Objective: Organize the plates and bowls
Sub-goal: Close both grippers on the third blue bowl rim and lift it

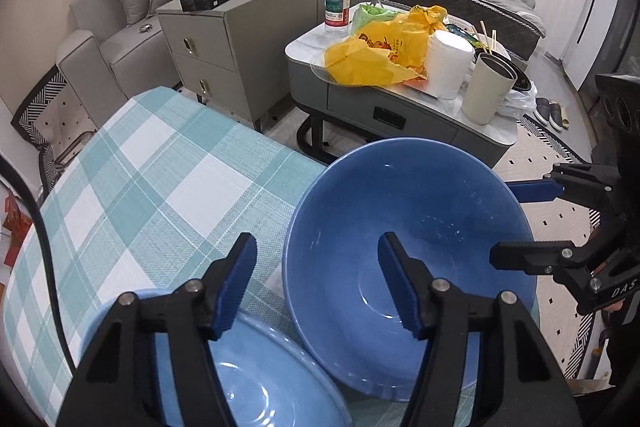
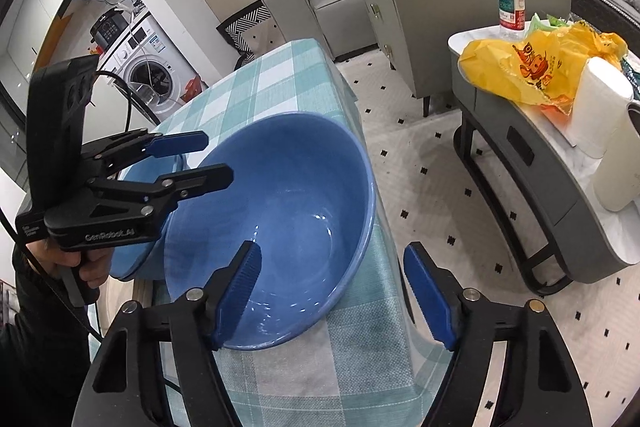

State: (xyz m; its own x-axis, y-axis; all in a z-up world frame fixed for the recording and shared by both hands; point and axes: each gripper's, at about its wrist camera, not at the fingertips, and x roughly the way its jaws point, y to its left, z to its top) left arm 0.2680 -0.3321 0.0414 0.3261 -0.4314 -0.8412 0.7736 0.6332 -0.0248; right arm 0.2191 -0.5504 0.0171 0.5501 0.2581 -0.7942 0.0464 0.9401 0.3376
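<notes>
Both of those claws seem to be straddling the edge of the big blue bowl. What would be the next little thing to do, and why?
Probably close both grippers onto the rim. The left gripper and right gripper each have one finger inside the blue bowl and one outside, on opposite sides, with gaps to the wall visible. The bowl sits tilted, leaning on the lighter blue plate, so a firm two-sided hold seems wise before lifting.

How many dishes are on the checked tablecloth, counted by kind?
Bowls: 1, the big blue bowl
Plates: 1, the light blue plate beside it
Total: 2
</notes>
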